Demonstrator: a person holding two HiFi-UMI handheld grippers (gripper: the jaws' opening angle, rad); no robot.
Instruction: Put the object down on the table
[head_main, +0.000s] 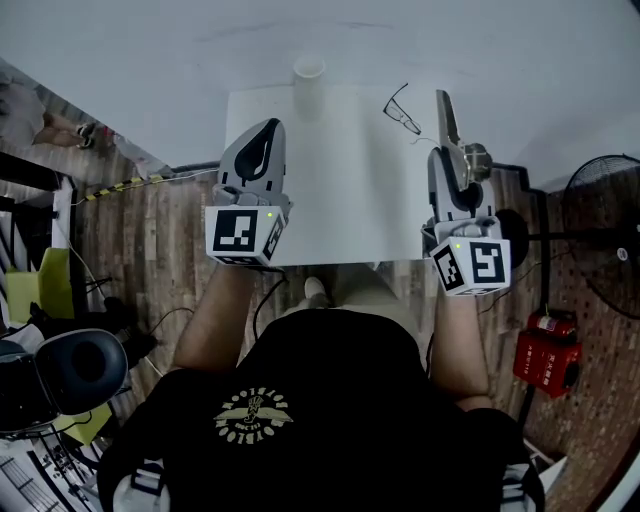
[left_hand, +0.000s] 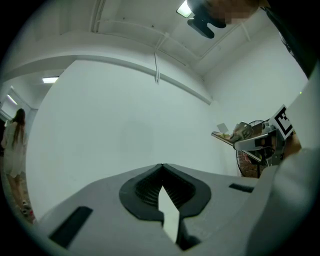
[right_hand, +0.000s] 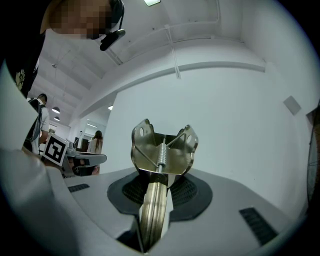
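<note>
Object: a spring-loaded metal tool of bare, shiny steel. Two long, narrow handle bars lie pressed together. At the far end they meet a U-shaped bracket with rounded ears, each ear pierced by a small hole. A coil spring runs down the middle of the bracket, with thin wire arms spreading to either side.
Object from above: in the head view the tool reaches forward past the fingers as a long, flat, tapering strip. A rounded metal part sits beside the strip on its right.
Where it is: held in the right gripper, over the right edge of the white surface. The left gripper view shows it lifted, with only wall behind it.
Right gripper: its fingers are clamped on the two handle bars, which fill the gap between the ribbed dark pads. The gripper points about level.
Left gripper: the fingers are closed tip to tip with nothing between them, leaving only a pale slit lower down. In the head view the left gripper is over the surface's left edge.
Also on the surface: a white cup at the far edge and a pair of eyeglasses lying near the far right corner, close to the tool's tip.
Surroundings: a wood-plank floor and a standing fan at the right.
</note>
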